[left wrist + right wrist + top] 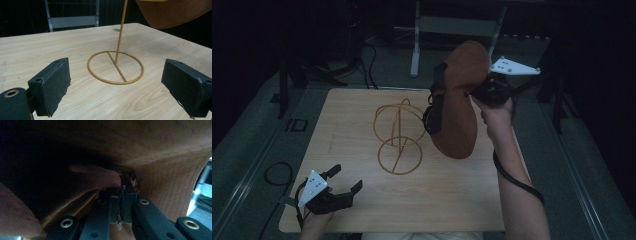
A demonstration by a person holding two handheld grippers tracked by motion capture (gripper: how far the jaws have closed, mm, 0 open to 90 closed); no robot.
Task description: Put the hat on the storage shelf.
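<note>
A brown hat (458, 107) with a dark band hangs tilted above the right half of the wooden table (357, 205). My right gripper (477, 94) is shut on its edge at the far right. In the right gripper view the closed jaws (122, 195) pinch the brown fabric (162, 157), which hides everything beyond. A gold wire stand (398, 134) rises from a ring base at the table's middle, just left of the hat. My left gripper (346, 178) sits low at the front left, open and holding nothing. Its view shows the stand's ring and pole (120, 35) ahead, with the hat's brim (175, 12) at upper right.
A pale metal frame (416, 47) stands on the floor behind the table. A black cable (274, 172) loops on the floor to the left. The right gripper's cable (517, 182) trails along the forearm. Dark floor surrounds the table.
</note>
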